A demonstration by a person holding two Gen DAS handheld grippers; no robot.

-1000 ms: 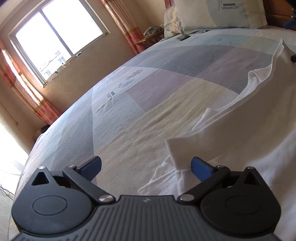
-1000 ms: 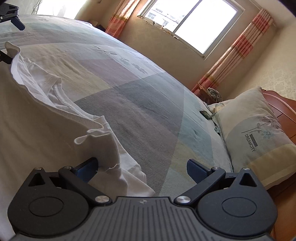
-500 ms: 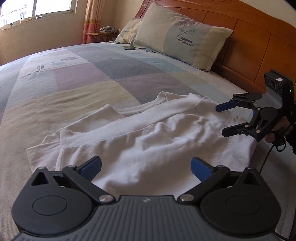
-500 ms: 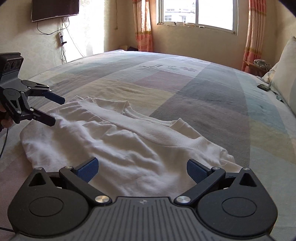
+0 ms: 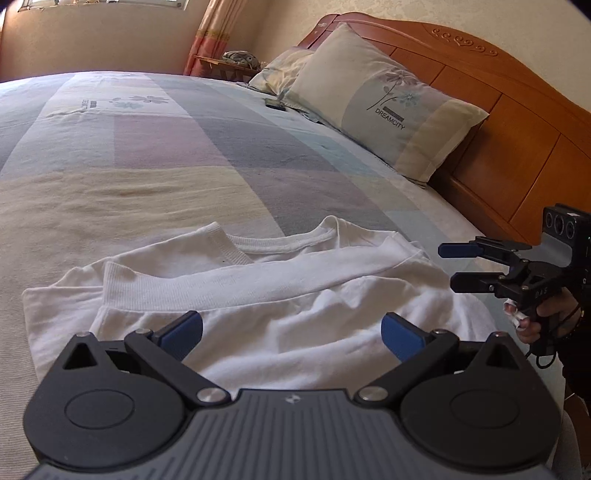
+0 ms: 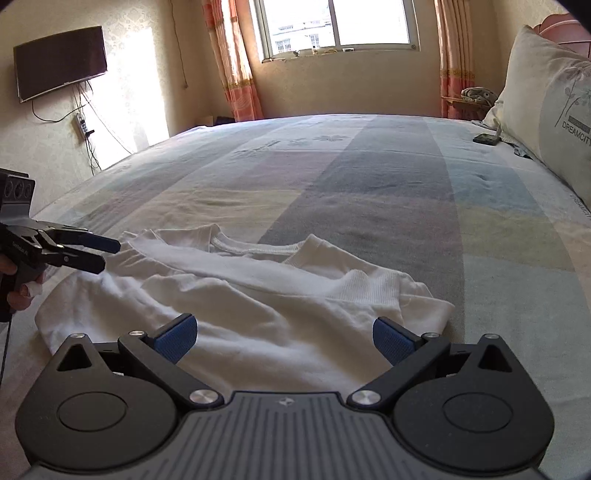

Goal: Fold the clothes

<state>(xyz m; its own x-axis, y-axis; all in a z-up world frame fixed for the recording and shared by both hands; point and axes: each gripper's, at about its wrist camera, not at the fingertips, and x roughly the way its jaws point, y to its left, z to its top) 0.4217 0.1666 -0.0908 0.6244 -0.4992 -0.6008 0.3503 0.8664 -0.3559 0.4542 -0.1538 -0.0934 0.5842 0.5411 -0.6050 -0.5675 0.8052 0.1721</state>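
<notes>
A white T-shirt lies on the bed, its lower half folded up over the chest with the ribbed hem near the collar. My left gripper hovers open over the shirt's near edge, nothing between its blue pads. In the left wrist view my right gripper hangs open at the shirt's right side, held by a hand. From the right wrist view, the same shirt spreads below my open right gripper. There my left gripper is open just off the shirt's left edge.
The bed has a pastel patchwork cover. A pillow leans on the wooden headboard. A small dark device lies near the pillows. A window with curtains and a wall TV are beyond the bed.
Both grippers have pulled back and up from the shirt's edges, empty. The shirt now lies folded in half on the bed.
</notes>
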